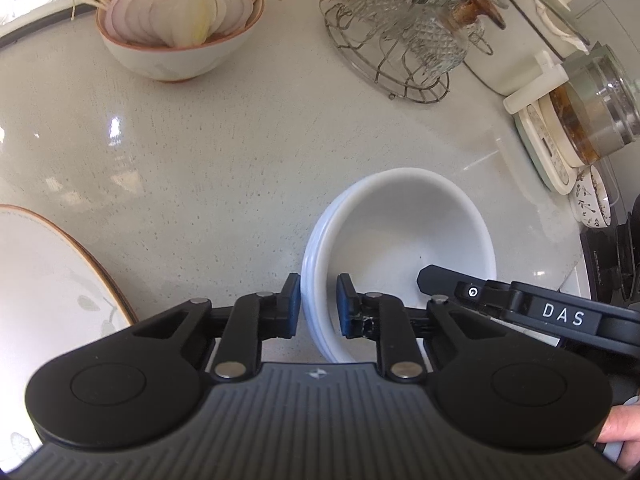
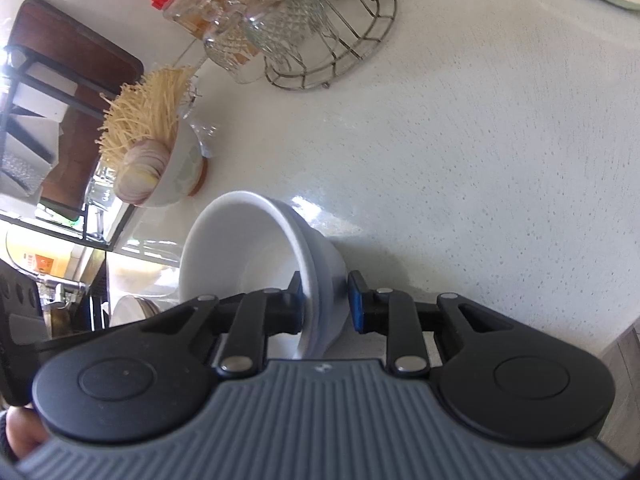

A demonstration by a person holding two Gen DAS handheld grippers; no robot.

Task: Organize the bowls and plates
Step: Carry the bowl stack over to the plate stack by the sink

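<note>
A stack of white bowls [image 1: 404,240] sits on the pale speckled counter [image 1: 224,160]. My left gripper [image 1: 318,308] has its jaws astride the stack's near-left rim, one pad outside, one inside, closed on it. My right gripper [image 2: 328,304] straddles the rim of the same white bowls [image 2: 248,248] from the other side, with a small gap at its right pad; its black body also shows in the left wrist view [image 1: 520,308]. A large white plate with a brown edge [image 1: 44,276] lies at the left.
A bowl of sliced onion [image 1: 180,28] and dry noodles stands at the back, also in the right wrist view [image 2: 160,172]. A wire rack with cut-glass cups [image 1: 404,32] stands behind. Jars and containers [image 1: 588,120] crowd the right edge. A sink area [image 2: 60,280] lies at the left.
</note>
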